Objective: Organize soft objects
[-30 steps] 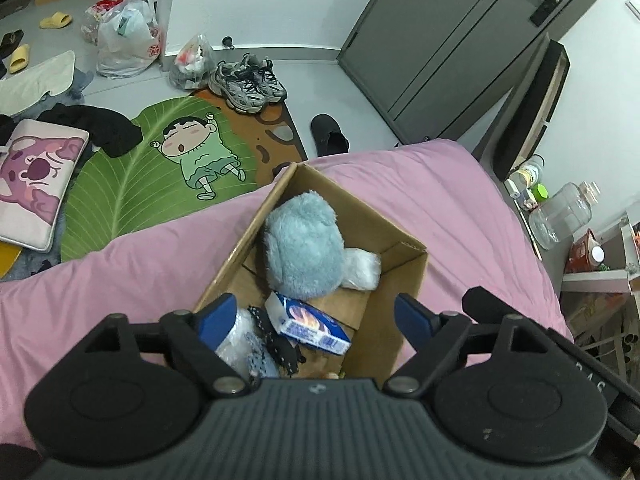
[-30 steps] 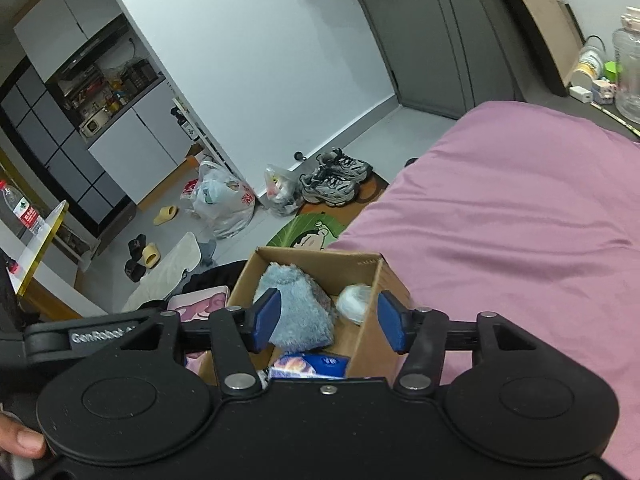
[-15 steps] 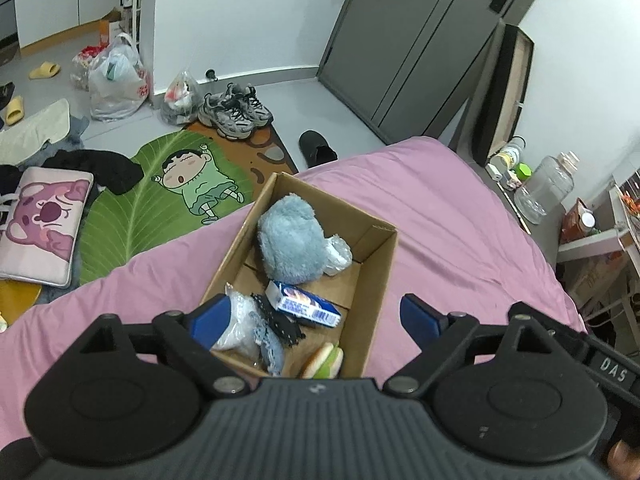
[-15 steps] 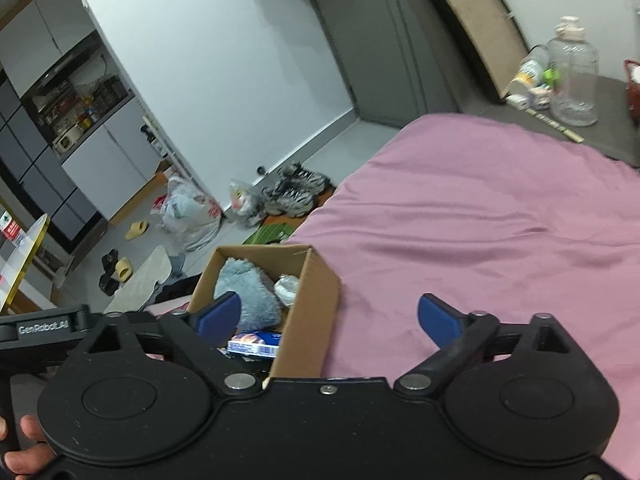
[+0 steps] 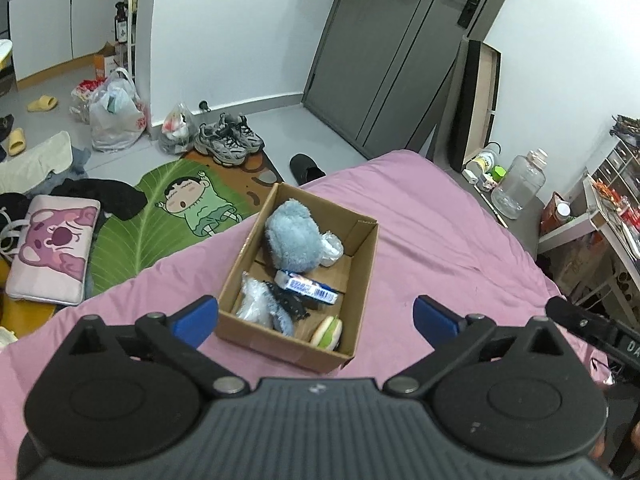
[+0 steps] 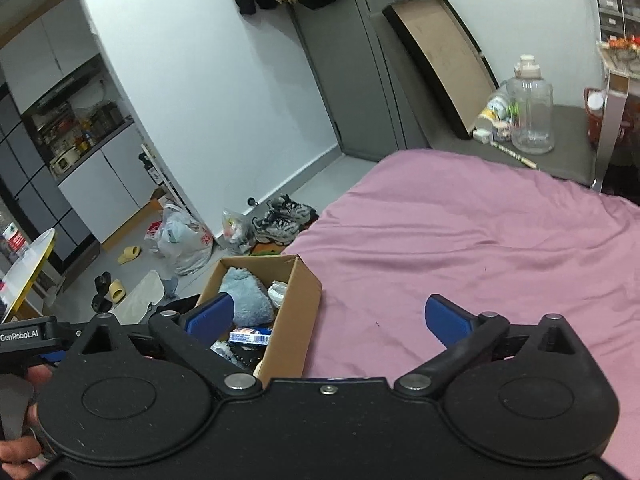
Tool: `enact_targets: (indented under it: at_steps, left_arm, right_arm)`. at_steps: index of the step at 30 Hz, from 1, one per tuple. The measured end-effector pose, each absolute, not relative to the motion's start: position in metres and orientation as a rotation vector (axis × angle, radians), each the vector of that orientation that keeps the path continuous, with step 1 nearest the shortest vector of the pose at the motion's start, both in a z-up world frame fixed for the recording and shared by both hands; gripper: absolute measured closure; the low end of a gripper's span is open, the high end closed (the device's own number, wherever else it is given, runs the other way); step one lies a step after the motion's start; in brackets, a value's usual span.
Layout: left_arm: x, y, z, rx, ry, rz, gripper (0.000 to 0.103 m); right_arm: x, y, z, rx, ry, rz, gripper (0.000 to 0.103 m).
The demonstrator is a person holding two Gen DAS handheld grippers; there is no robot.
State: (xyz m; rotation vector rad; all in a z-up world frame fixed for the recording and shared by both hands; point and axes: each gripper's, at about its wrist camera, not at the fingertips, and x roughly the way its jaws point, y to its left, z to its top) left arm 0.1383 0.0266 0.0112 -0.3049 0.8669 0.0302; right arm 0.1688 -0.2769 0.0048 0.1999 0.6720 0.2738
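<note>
An open cardboard box (image 5: 362, 280) sits on the pink bed (image 5: 440, 240). It holds a blue plush (image 5: 294, 240), a blue-and-white tissue pack (image 5: 308, 286), a clear plastic bag (image 5: 252, 300), a crumpled white wrap (image 5: 332, 246) and a burger-shaped toy (image 5: 328, 332). My left gripper (image 5: 316, 316) hovers above and in front of the box, its jaws opening wide with nothing between them. In the right wrist view the box (image 6: 296, 320) and plush (image 6: 248, 300) lie at lower left. My right gripper (image 6: 328, 312) hangs over the bed beside the box, its jaws also opening and holding nothing.
Beyond the bed's edge the floor carries a green leaf mat (image 5: 160, 216), sneakers (image 5: 228, 144), plastic bags (image 5: 112, 120) and a pink cushion (image 5: 52, 248). A clear water jug (image 5: 518, 184) stands at the far right. A hand (image 6: 16, 452) grips the left handle.
Both grippers have drawn back and up from the box, which now looks smaller. Both pairs of jaws have spread wider, and the right view has swung toward the bed.
</note>
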Motion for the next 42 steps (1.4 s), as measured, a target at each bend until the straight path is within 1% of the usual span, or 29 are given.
enact_targets:
  at_steps: [9,16,29,42]
  left_arm:
    - [0.094,0.038,0.02,-0.287,0.814,0.02,0.0]
    - [0.065,0.04,0.026,-0.261,0.782,0.015,0.0]
    - [0.022,0.028,0.026,-0.217,0.78,-0.021,0.0]
    - [-0.008,0.015,0.024,-0.188,0.76,-0.052,0.0]
  right_arm:
    - [0.125,-0.298,0.01,0.205,0.625,0.222,0.0]
    - [0.094,-0.307,0.011,0.184,0.635,0.205,0.0]
    - [0.047,-0.313,0.006,0.126,0.655,0.218,0.0]
    - [0.01,-0.315,0.001,0.11,0.621,0.249,0.0]
